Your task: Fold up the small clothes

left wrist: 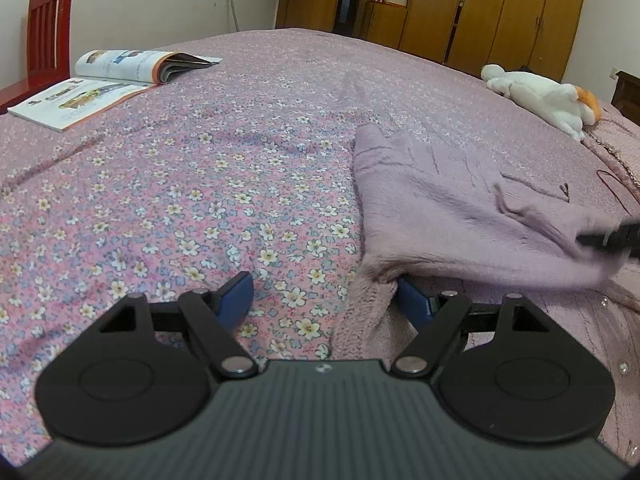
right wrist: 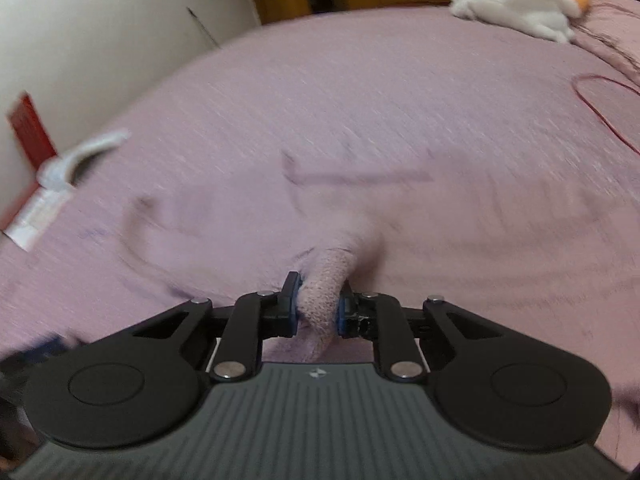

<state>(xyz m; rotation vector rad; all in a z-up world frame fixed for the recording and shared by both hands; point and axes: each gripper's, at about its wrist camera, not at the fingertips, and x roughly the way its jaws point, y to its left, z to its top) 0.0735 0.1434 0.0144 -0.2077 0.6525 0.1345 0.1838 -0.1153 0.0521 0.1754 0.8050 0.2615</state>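
Note:
A fuzzy lilac sweater (left wrist: 460, 208) lies on the flowered bed cover (left wrist: 180, 200), its upper layer folded over. My left gripper (left wrist: 324, 296) is open at the sweater's left edge, and its right finger (left wrist: 414, 304) sits under the folded layer. My right gripper (right wrist: 318, 306) is shut on a bunched fold of the sweater (right wrist: 324, 292) and holds it lifted. The right wrist view is blurred by motion. The right gripper also shows as a dark blur at the right edge of the left wrist view (left wrist: 612, 238).
An open magazine (left wrist: 108, 80) lies at the bed's far left beside a red chair (left wrist: 44, 32). A white plush toy (left wrist: 540, 96) lies at the far right, with a red cord (right wrist: 600, 112) near it. Wooden wardrobes (left wrist: 480, 4) stand behind the bed.

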